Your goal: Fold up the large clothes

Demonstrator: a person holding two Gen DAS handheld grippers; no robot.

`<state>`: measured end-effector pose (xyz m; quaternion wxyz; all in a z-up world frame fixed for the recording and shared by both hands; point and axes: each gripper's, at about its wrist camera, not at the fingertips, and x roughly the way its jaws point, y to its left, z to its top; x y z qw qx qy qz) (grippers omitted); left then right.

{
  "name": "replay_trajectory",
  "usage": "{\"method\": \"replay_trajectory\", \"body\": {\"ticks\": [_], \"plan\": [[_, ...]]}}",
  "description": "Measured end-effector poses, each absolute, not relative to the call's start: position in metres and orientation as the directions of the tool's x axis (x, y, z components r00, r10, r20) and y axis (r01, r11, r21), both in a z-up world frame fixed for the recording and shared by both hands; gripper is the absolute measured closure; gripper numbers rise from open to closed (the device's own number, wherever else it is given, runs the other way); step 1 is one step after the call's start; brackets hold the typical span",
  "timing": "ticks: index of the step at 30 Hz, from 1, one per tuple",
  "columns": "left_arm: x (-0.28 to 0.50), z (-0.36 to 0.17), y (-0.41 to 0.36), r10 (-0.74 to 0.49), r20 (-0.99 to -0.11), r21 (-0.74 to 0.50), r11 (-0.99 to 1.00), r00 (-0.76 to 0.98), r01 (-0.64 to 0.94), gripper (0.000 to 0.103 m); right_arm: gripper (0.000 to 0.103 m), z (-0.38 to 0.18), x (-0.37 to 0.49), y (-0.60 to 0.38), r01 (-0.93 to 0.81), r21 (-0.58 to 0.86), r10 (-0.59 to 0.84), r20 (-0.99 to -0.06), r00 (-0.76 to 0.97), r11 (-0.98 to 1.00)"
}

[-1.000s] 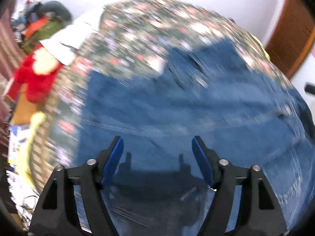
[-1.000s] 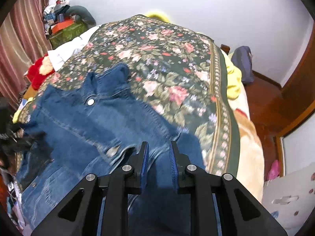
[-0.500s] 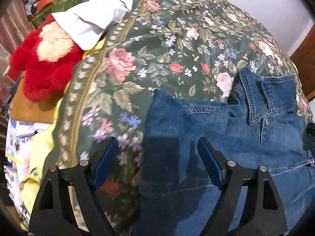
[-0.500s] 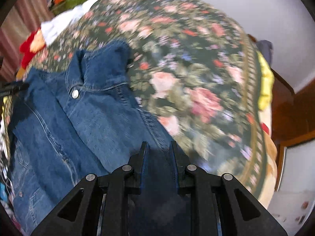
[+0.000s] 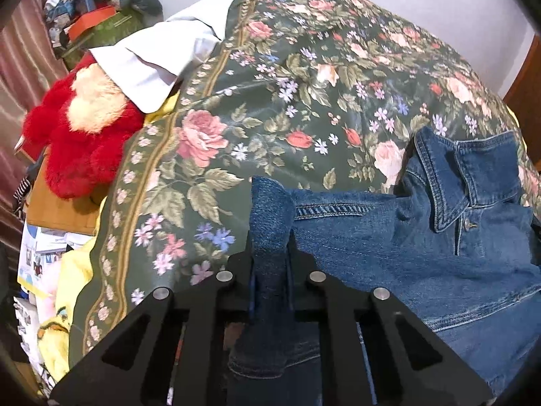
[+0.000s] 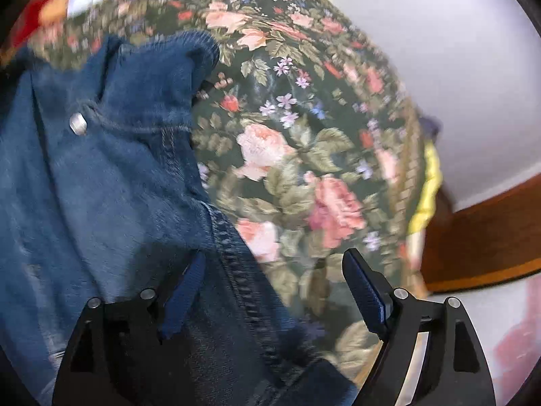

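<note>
Denim jacket (image 5: pixel 389 237) lies spread on the floral bedspread (image 5: pixel 270 101), collar (image 5: pixel 466 176) toward the far side, metal button (image 6: pixel 77 124) showing in the right view. Left gripper (image 5: pixel 270 247) has just closed – jaws clamped on a bunched fold of the jacket at its shoulder edge, fabric pinched up between the pads. Right gripper (image 6: pixel 274 291) has just opened – jaws wide apart, jacket's stitched seam lying between them, pads not pressing it; right view is blurred. Red plush toy (image 5: pixel 77 142) and a white pillow (image 5: pixel 162 57) sit off the bed's left edge. Yellow sheet (image 6: pixel 426 196) peeks out beyond the bedspread on the right.
</note>
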<state>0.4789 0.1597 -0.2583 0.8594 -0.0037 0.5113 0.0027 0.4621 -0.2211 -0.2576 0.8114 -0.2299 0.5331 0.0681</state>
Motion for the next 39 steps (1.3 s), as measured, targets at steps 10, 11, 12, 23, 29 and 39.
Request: {"method": "replay_trajectory", "body": {"ticks": [10, 11, 12, 23, 29, 39], "plan": [[0.477, -0.256, 0.152, 0.049, -0.865, 0.060, 0.998, 0.500, 0.005, 0.091, 0.058, -0.269, 0.484, -0.205, -0.333, 0.021, 0.130, -0.943, 0.308, 0.943], [0.475, -0.254, 0.152, 0.052, -0.860, 0.064, 0.998, 0.507, 0.005, 0.091, 0.069, -0.269, 0.484, -0.201, -0.341, 0.015, 0.128, -0.942, 0.311, 0.940], [0.474, -0.252, 0.154, 0.057, -0.856, 0.068, 0.998, 0.513, 0.003, 0.091, 0.075, -0.269, 0.486, -0.195, -0.350, 0.014, 0.130, -0.941, 0.311, 0.937], [0.457, -0.227, 0.202, 0.120, -0.835, 0.072, 0.991, 0.537, -0.108, 0.092, 0.081, -0.265, 0.543, -0.138, -0.387, -0.032, 0.114, -0.930, 0.350, 0.922], [0.448, -0.234, 0.223, 0.143, -0.850, 0.078, 0.986, 0.508, -0.146, 0.092, 0.080, -0.267, 0.567, -0.105, -0.392, -0.031, 0.125, -0.922, 0.366, 0.920], [0.454, -0.253, 0.236, 0.196, -0.875, 0.114, 0.972, 0.442, -0.205, 0.058, 0.070, -0.255, 0.535, -0.141, -0.401, -0.140, 0.007, -0.939, 0.345, 0.905]]}}
